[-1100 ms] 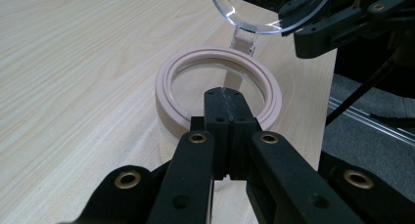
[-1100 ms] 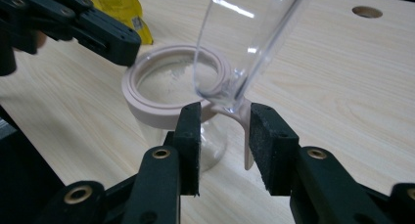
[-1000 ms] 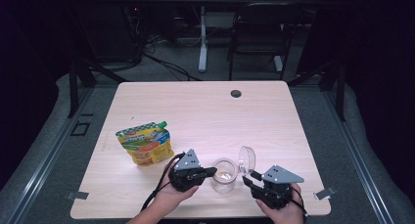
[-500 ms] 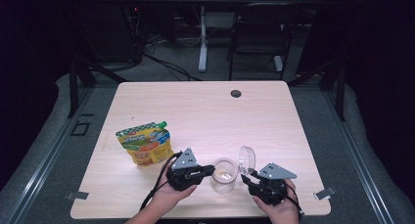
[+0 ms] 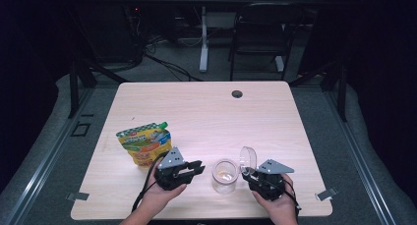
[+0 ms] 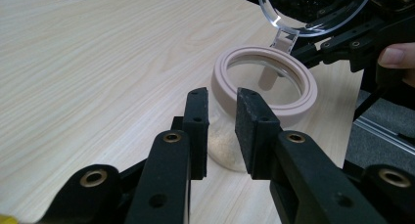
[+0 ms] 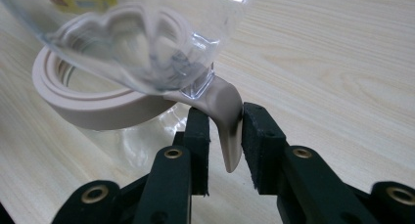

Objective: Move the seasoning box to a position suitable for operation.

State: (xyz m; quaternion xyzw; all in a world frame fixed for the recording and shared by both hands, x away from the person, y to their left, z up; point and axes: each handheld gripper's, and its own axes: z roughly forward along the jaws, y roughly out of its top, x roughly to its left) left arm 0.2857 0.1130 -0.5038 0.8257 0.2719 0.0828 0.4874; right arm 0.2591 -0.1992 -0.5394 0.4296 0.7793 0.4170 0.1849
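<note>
A clear jar [image 5: 225, 176] with a beige rim [image 6: 266, 82] stands near the table's front edge. Its clear lid [image 5: 248, 158] is flipped up on the right side, joined by a beige tab [image 7: 227, 121]. My left gripper [image 5: 199, 167] is just left of the jar, and its jaws have just been opening. In the left gripper view it [image 6: 221, 101] is open with nothing between the pads. My right gripper [image 5: 247, 175] is at the jar's right. Its jaws [image 7: 224, 114] have just been closing around the tab, which touches one pad while a thin gap shows at the other.
A colourful spouted pouch [image 5: 145, 144] lies on the table left of my left gripper. A round cable hole [image 5: 237, 94] sits near the table's far edge. A chair and cables stand on the floor beyond the table.
My left gripper has drawn back leftward from the jar and its jaws have parted. The right gripper has sunk slightly by the upright lid.
</note>
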